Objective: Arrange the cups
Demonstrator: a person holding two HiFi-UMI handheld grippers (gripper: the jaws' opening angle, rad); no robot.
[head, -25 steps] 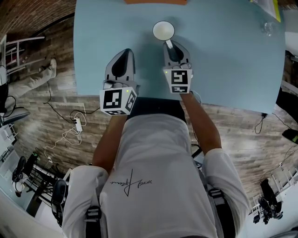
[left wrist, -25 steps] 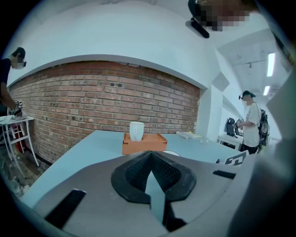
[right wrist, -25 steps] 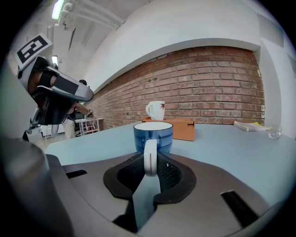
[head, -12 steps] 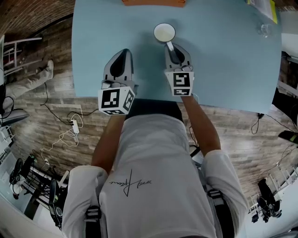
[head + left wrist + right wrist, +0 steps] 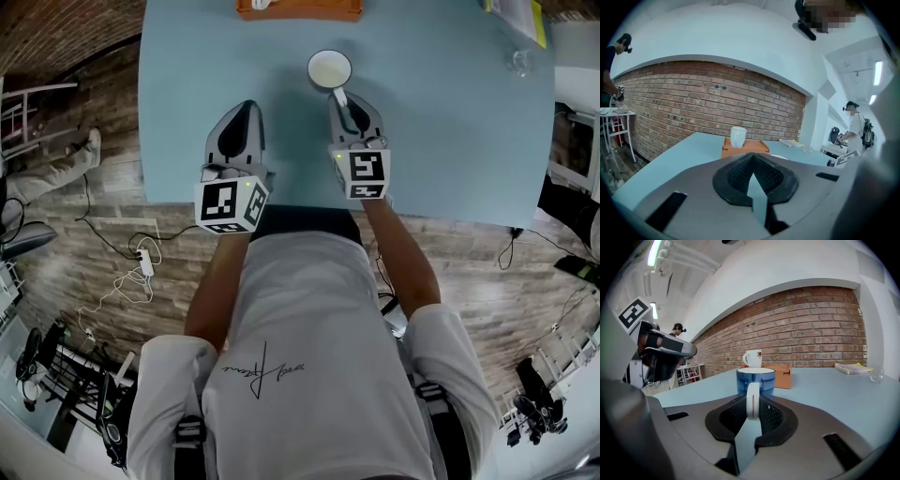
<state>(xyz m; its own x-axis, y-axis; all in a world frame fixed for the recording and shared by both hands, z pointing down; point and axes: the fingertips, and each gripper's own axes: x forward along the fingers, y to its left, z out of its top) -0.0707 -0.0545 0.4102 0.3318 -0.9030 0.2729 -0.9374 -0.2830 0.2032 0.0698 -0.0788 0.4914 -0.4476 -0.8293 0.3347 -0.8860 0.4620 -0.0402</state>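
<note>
The head view is taking in the whole tabletop [image 5: 450,112] but only the tray [image 5: 300,9] edge; the left gripper view is showing a white cup [image 5: 738,137] standing on that tray. The left tongs [image 5: 752,159] are sitting closed, empty. The right tongs [image 5: 752,404], just closing, are pinching the handle of the blue cup [image 5: 755,379], short of the tray.

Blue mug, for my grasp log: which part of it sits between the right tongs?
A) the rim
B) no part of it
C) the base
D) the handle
D: the right tongs, which have just been closing, clamp the blue mug by its white handle.
</note>
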